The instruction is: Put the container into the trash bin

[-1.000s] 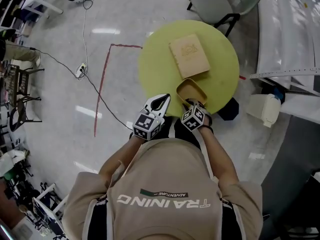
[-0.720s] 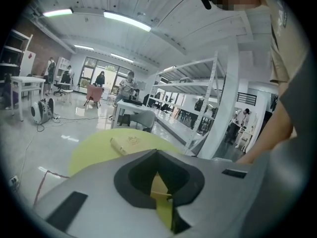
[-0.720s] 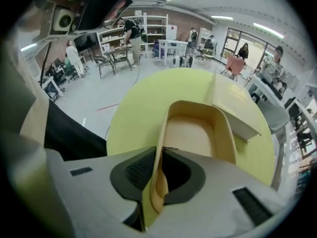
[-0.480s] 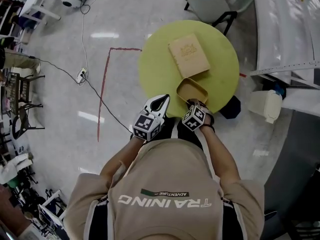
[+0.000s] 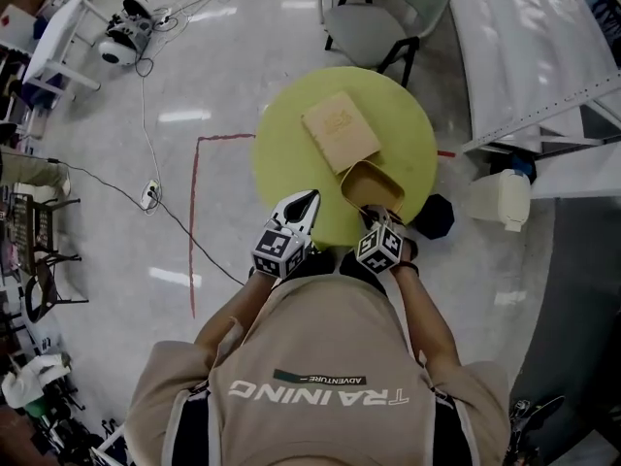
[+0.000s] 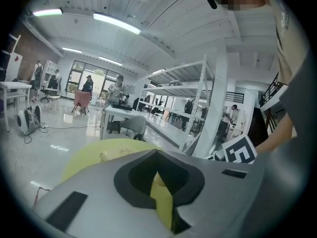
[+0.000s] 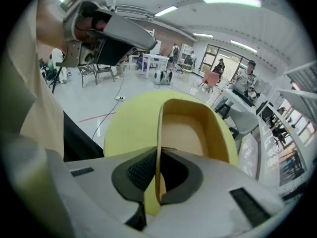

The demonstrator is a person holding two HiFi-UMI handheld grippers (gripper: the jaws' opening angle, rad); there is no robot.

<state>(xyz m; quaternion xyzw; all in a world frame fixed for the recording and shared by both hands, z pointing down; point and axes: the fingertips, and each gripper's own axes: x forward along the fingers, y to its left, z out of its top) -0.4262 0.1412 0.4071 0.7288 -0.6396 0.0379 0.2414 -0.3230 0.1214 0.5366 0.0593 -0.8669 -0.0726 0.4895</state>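
Observation:
A tan open container [image 5: 372,184] hangs tilted over the near right edge of the round yellow table [image 5: 291,153]. My right gripper [image 5: 378,212] is shut on its near wall. In the right gripper view the thin wall [image 7: 159,148] stands upright between the pads, and the container's hollow [image 7: 185,133] faces away. My left gripper [image 5: 307,200] hovers over the table's near edge, left of the container, shut and holding nothing. In the left gripper view its jaws [image 6: 166,207] meet over the yellow table top [image 6: 94,157]. A white bin [image 5: 500,200] stands on the floor to the table's right.
A flat tan lid or box [image 5: 340,129] lies on the table beyond the container. A grey chair [image 5: 383,17] stands behind the table. White shelving [image 5: 543,66] runs along the right. A cable [image 5: 165,202] and red tape [image 5: 194,221] cross the floor at the left.
My right gripper has risen with the container, lifting it off the table and tilting it. The left gripper has risen slightly. The head view has shifted.

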